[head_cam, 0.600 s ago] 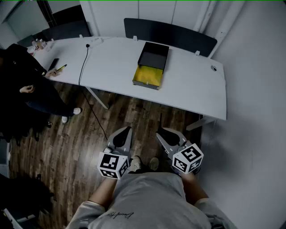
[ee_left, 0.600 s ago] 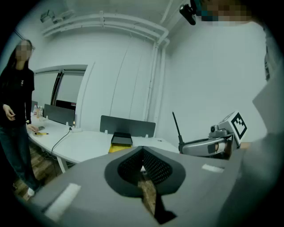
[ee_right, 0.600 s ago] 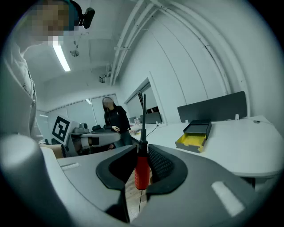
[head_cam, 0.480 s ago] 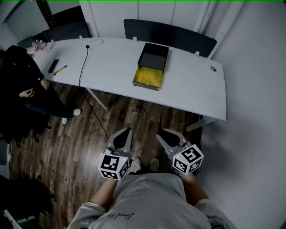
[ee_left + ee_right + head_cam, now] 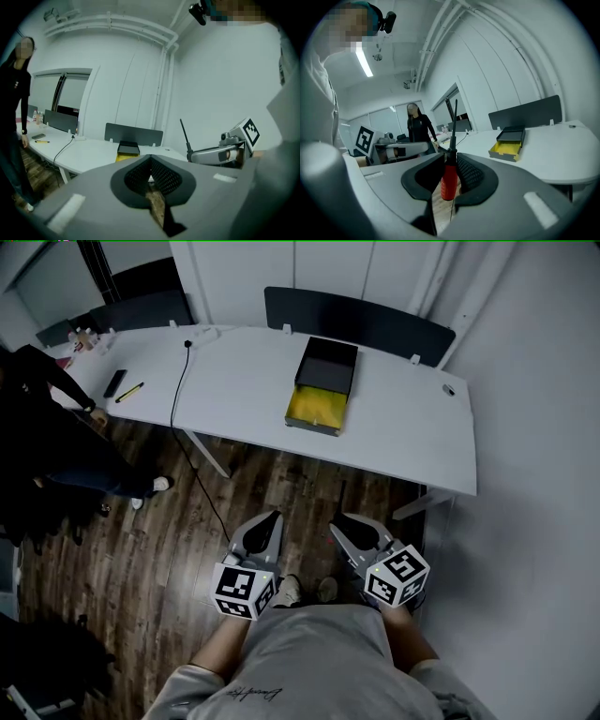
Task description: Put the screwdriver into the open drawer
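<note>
On the white table (image 5: pixel 403 427) stands a black drawer box with its yellow drawer (image 5: pixel 319 407) pulled open toward me. Low in the head view, over the wooden floor, my right gripper (image 5: pixel 343 521) is shut on a red-handled screwdriver (image 5: pixel 449 180). Its thin dark shaft (image 5: pixel 342 495) points toward the table. My left gripper (image 5: pixel 269 518) is beside it, shut with nothing between the pads. The drawer also shows far off in the left gripper view (image 5: pixel 127 151) and the right gripper view (image 5: pixel 508 143).
A person in black (image 5: pixel 47 446) stands at the table's left end, near a yellow pen (image 5: pixel 129 391), a black device (image 5: pixel 114 382) and a cable (image 5: pixel 178 381). A dark partition panel (image 5: pixel 361 315) runs behind the table. A white wall (image 5: pixel 544 474) closes the right side.
The person at the left has drawn the arm back from the table and stepped away. The head view has shifted slightly. Both grippers keep almost the same place.
</note>
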Tool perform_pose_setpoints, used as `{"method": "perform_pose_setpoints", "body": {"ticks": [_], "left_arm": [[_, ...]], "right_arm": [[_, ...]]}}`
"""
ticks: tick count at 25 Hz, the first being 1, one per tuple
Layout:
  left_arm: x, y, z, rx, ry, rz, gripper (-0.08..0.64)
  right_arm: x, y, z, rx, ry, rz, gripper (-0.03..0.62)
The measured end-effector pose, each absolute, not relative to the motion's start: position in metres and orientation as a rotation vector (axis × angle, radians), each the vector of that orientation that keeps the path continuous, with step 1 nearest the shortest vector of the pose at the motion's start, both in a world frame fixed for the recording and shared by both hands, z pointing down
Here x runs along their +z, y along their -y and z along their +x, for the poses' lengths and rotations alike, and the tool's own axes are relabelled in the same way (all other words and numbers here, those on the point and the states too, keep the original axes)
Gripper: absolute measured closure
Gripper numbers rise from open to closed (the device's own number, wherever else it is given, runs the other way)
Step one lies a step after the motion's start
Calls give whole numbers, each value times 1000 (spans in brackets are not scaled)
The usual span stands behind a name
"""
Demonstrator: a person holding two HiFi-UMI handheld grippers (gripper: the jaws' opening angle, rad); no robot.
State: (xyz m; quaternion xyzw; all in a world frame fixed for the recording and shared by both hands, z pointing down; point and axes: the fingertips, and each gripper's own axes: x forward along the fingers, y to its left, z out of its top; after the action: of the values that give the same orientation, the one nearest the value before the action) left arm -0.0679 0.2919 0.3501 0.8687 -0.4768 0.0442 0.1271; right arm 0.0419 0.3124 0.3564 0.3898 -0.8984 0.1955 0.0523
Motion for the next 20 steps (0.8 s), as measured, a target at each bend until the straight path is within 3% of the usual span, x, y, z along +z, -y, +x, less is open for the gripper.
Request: {"method": "perform_pose_setpoints", "body": {"ticks": [20], "left_arm": [[347,-262,-89,90,1342,2565,561]], "right_arm": [[353,-283,15,537,2730,1205,494]]}}
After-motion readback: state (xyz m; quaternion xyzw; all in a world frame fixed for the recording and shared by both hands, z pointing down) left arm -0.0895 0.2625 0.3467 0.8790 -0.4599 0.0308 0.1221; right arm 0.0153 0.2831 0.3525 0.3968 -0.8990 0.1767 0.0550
